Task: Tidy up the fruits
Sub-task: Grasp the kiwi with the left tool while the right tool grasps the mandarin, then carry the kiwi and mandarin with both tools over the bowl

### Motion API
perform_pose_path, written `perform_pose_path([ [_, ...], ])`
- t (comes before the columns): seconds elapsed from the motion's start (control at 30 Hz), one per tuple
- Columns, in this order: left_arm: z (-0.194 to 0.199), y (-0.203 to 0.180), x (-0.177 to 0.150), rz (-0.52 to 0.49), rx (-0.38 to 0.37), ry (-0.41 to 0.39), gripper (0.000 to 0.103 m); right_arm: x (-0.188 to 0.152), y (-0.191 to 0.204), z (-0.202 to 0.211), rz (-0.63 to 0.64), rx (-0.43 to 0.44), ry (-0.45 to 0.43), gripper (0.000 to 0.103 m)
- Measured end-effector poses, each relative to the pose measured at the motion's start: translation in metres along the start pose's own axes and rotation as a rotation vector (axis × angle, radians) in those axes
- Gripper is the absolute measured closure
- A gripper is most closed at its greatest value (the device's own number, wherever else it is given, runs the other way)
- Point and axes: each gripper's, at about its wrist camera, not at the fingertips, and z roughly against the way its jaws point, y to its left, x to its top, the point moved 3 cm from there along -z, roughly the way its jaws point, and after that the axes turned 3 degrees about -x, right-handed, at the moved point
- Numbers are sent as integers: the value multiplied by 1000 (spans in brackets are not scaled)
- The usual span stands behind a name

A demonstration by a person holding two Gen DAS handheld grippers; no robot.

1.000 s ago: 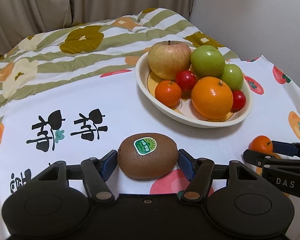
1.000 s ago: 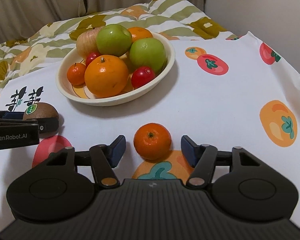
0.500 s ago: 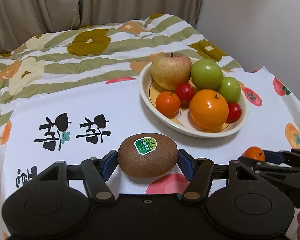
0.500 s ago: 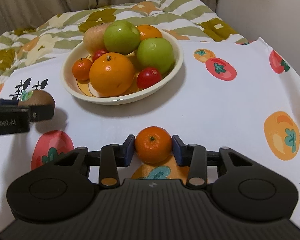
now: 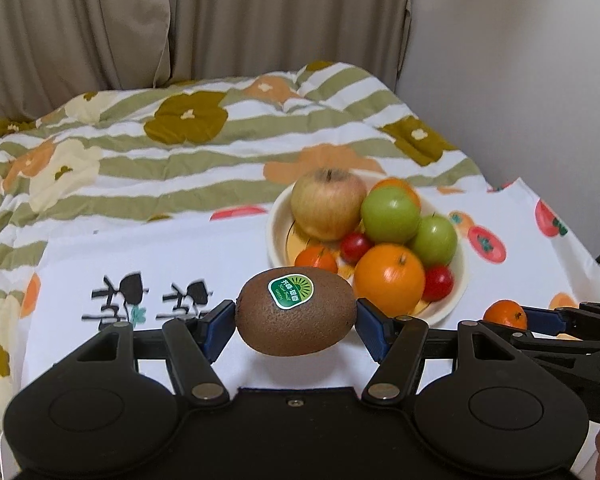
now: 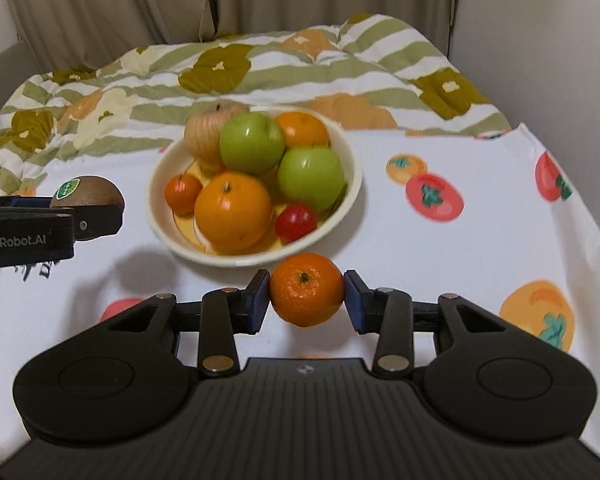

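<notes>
My left gripper is shut on a brown kiwi with a green sticker and holds it above the cloth, in front of the bowl. My right gripper is shut on a small mandarin and holds it lifted just before the bowl's near rim. The cream bowl holds a red-yellow apple, two green apples, oranges, a small mandarin and red cherry tomatoes. The kiwi also shows at the left of the right wrist view, and the mandarin at the right of the left wrist view.
A white cloth with fruit prints covers the table. A green-striped flowered quilt lies behind it, with curtains and a wall beyond. The cloth's right edge drops off near the wall.
The right gripper closed on the mandarin. Both grippers lifted their fruit off the cloth and now hold it higher, near the bowl.
</notes>
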Motion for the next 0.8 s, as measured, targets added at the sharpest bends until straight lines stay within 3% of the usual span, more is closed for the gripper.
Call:
perform_pose_path([
  [0.33,-21,-17,27,-3,-4,-55,34,32,-19,0,31,35,-39,48],
  [0.8,-59,-24,39,19,11,-41,34,53,-38,-23,66,78,-30,48],
])
